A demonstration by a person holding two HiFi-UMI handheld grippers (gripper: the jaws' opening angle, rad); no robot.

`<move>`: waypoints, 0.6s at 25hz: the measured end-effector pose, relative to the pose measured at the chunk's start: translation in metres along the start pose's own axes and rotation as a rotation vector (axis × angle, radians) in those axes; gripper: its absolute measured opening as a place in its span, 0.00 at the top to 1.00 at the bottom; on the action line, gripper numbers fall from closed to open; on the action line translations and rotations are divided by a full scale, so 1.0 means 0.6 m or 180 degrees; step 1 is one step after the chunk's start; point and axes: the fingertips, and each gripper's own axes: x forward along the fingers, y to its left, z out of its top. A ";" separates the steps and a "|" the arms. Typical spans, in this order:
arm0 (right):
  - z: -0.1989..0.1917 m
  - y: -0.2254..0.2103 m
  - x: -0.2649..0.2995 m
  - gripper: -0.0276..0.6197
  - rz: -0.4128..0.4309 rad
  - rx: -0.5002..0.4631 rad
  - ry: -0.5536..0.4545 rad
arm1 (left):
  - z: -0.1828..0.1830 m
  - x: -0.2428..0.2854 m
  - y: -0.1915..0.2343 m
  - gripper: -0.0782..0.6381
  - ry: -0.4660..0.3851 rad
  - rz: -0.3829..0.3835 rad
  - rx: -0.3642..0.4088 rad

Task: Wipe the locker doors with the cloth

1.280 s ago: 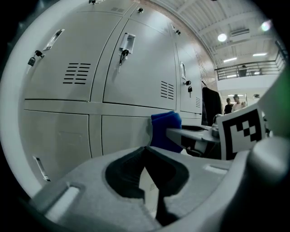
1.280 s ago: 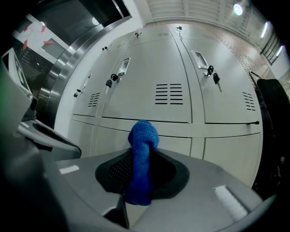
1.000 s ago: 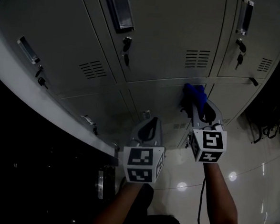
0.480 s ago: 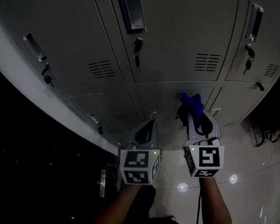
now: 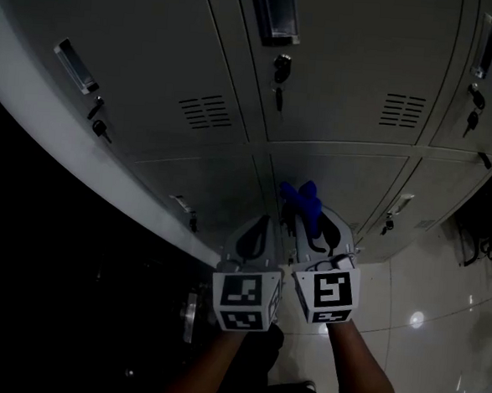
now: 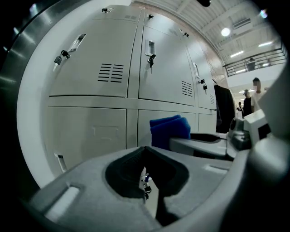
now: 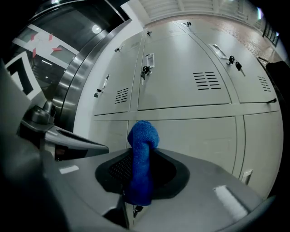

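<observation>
A folded blue cloth (image 7: 142, 158) is pinched upright in my right gripper (image 7: 136, 181), which is shut on it. In the head view the cloth (image 5: 301, 203) sticks out of the right gripper (image 5: 309, 229) just short of a lower locker door (image 5: 347, 186). My left gripper (image 5: 258, 233) hangs right beside it, jaws closed and holding nothing. From the left gripper view the left gripper (image 6: 146, 156) points at the lower grey doors (image 6: 86, 136), with the cloth (image 6: 169, 131) at the right.
Grey locker doors (image 5: 356, 65) with handles, keys and vent slots fill the wall ahead. A white column edge (image 5: 80, 163) runs down the left. Glossy tiled floor (image 5: 438, 331) lies below at the right. Dark bags (image 5: 486, 242) hang at the far right.
Both grippers have shifted left along the lockers and drawn close together. The cloth now sits before the lower door further left, still held.
</observation>
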 end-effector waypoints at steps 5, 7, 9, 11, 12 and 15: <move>-0.035 0.027 0.028 0.83 0.0104 -0.0002 0.0069 | -0.022 0.005 0.015 0.89 0.0043 0.0031 -0.0012; -0.050 0.033 0.039 0.83 0.0125 0.0006 0.0105 | -0.031 0.006 0.020 0.89 0.0066 0.0033 -0.0024; -0.061 0.037 0.048 0.83 0.0137 0.0018 0.0128 | -0.037 0.008 0.025 0.89 0.0084 0.0034 -0.0017; -0.068 0.038 0.052 0.83 0.0136 0.0032 0.0137 | -0.041 0.009 0.027 0.89 0.0099 0.0031 -0.0008; -0.071 0.036 0.051 0.83 0.0127 0.0038 0.0143 | -0.043 0.010 0.027 0.89 0.0103 0.0027 -0.0010; -0.080 0.020 0.044 0.83 0.0067 0.0042 0.0164 | -0.048 0.016 0.022 0.89 0.0103 0.0009 -0.0026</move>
